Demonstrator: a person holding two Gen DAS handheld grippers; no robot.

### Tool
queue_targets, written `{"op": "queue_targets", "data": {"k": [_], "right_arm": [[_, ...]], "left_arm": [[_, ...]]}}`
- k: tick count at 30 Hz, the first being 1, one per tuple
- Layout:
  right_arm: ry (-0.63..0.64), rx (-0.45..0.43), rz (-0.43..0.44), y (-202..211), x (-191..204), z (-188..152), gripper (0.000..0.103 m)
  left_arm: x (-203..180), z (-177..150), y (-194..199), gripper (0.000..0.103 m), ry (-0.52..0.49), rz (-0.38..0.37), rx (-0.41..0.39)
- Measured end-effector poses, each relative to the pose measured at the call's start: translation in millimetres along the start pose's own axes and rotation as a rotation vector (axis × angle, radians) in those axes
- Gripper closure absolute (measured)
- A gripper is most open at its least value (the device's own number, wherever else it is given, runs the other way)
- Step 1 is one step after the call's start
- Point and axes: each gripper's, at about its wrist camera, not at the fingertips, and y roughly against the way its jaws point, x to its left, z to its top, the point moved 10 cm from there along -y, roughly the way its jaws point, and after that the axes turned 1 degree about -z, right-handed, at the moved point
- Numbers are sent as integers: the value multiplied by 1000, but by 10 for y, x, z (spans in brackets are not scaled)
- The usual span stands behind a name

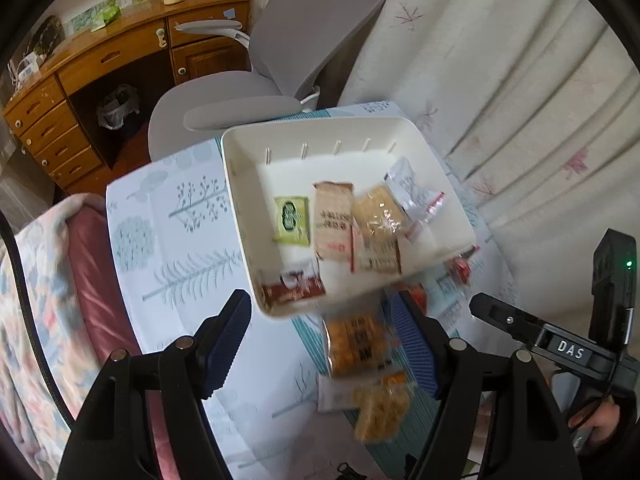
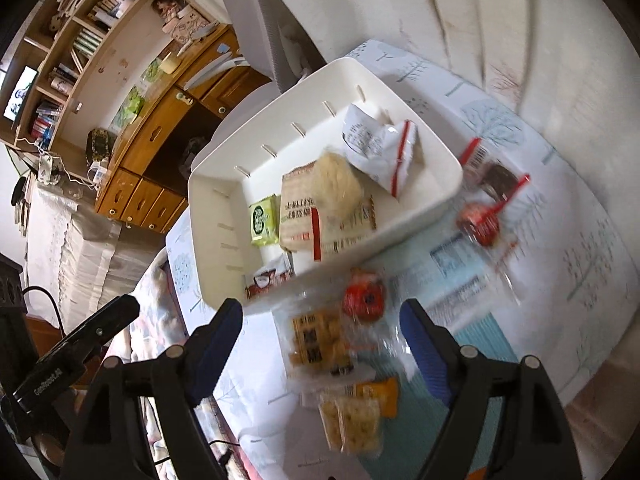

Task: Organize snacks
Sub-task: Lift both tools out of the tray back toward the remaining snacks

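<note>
**Both tongs wide over the loose snacks, bin half filled**

My left tongs (image 1: 326,344) stand wide, nothing between the blue pads. Between them, on the tree-print tablecloth (image 1: 188,248), lies an orange cracker pack (image 1: 356,346), and just toward 6 o'clock from it a yellow pack of biscuits (image 1: 380,410), partly over a white wrapper. Both are blurred.

At 12 o'clock from the left tongs sits the white bin (image 1: 240,184), its near corner just past the fingertips. Inside it I see a green packet (image 1: 291,219) at 9 o'clock, a tall tan packet (image 1: 332,218) beside it, a clear pack of pale crackers (image 1: 378,210) touching that one, a white and red wrapper (image 1: 408,188) at 2 o'clock, and a brown packet (image 1: 294,288) in the near corner.

My right tongs (image 2: 322,338) are wide too, gripping nothing. In the right wrist view a red round snack (image 2: 364,296) lies on the cloth just outside the bin's near wall, at 12 o'clock from the tongs. Two more red-wrapped snacks (image 2: 480,222) lie at 2 o'clock, beside the bin's right wall.

My right tongs show at 4 o'clock in the left wrist view. A grey chair (image 1: 304,32) stands beyond the table.
</note>
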Motion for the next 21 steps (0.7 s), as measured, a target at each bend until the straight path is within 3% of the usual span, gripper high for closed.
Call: {"op": "queue_targets", "data": {"k": [11, 21], "right_arm": [[-26, -79, -53, 224, -170, -734, 21], [-90, -77, -60, 275, -446, -1232, 21]], "left_arm": [[-65, -784, 428, 32, -59, -52, -17], [-77, -1377, 506, 32, -69, -71, 14]]}}
